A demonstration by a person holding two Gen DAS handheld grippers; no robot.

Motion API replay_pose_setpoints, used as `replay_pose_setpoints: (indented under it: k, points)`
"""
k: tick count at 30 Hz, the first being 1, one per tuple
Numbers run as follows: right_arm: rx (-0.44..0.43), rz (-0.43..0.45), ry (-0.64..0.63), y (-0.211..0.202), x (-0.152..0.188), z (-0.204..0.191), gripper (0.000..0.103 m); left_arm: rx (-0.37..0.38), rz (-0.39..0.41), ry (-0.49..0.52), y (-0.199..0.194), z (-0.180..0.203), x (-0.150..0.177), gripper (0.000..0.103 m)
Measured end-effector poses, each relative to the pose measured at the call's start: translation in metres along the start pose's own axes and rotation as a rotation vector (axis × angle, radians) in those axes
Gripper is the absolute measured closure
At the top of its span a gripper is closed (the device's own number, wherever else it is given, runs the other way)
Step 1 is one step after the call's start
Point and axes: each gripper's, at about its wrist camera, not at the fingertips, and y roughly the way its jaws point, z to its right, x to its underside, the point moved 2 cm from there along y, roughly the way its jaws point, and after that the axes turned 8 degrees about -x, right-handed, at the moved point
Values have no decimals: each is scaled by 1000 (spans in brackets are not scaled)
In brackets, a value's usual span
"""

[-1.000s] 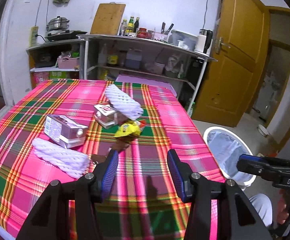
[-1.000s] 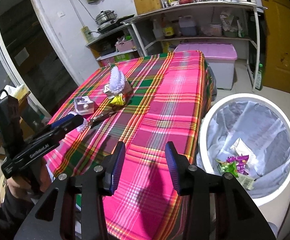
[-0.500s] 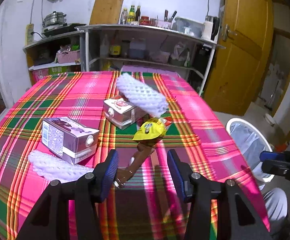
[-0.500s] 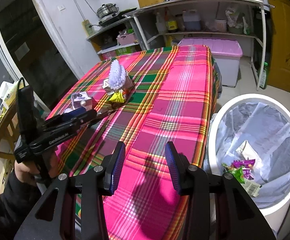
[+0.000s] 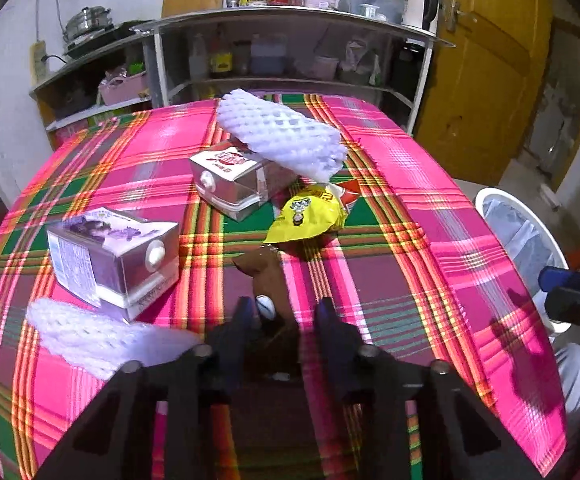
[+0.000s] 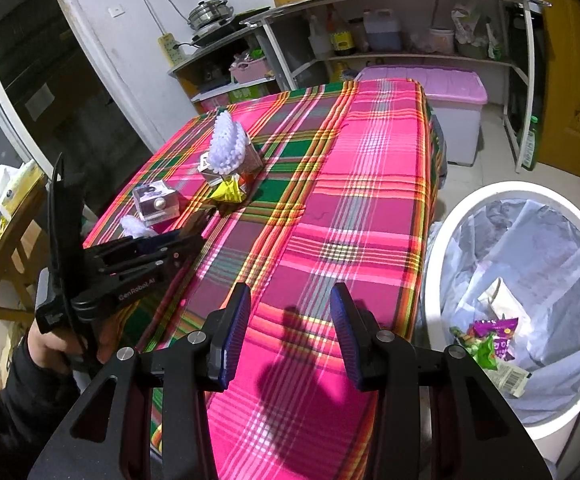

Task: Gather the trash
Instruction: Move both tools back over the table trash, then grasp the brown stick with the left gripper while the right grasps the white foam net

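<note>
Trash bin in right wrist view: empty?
No, the trash bin already holds a purple wrapper and other scraps in its liner.

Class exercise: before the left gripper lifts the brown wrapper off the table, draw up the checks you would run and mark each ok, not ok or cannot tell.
1. Crumpled brown wrapper lies between the left gripper fingers: ok.
2. Fingers pressed firmly on the wrapper: cannot tell.
3. Yellow snack bag apart from the fingers: ok.
4. Purple-printed carton and white foam net sleeve outside the grip: ok.
5. White round trash bin open, with a liner: ok.
6. Right gripper open and holding nothing: ok.
</note>
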Motion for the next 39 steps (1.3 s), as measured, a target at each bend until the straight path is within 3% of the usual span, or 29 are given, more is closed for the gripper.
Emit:
replay_pose_setpoints:
  k: [1,5,12,14,16,26,31,39]
  points:
    - [0,0,-2,0,0,-1,60,-1,1,-3,0,-1,0,81]
    - [-2,4,-17,1,-5,-7,60,-7,18,-38,-6,-4,3,82]
    - [-34,10,-50,11,-22,-24,60,55,69,-110,-29,-5,17,82]
    - [-51,4,-57,20,-29,-29,48,64,87,-128,-36,-9,19,82]
    - [-74,-3,-61,30,-37,-35,45,69,106,-143,-43,-14,21,82]
    - [-60,-47,-115,84,-68,-50,45,73,158,-216,-63,-40,27,82]
    - [-20,-34,-151,101,-88,-49,45,82,164,-232,-62,-48,29,82]
    - [-34,-46,-128,131,-112,-46,45,97,155,-250,-54,-56,33,82]
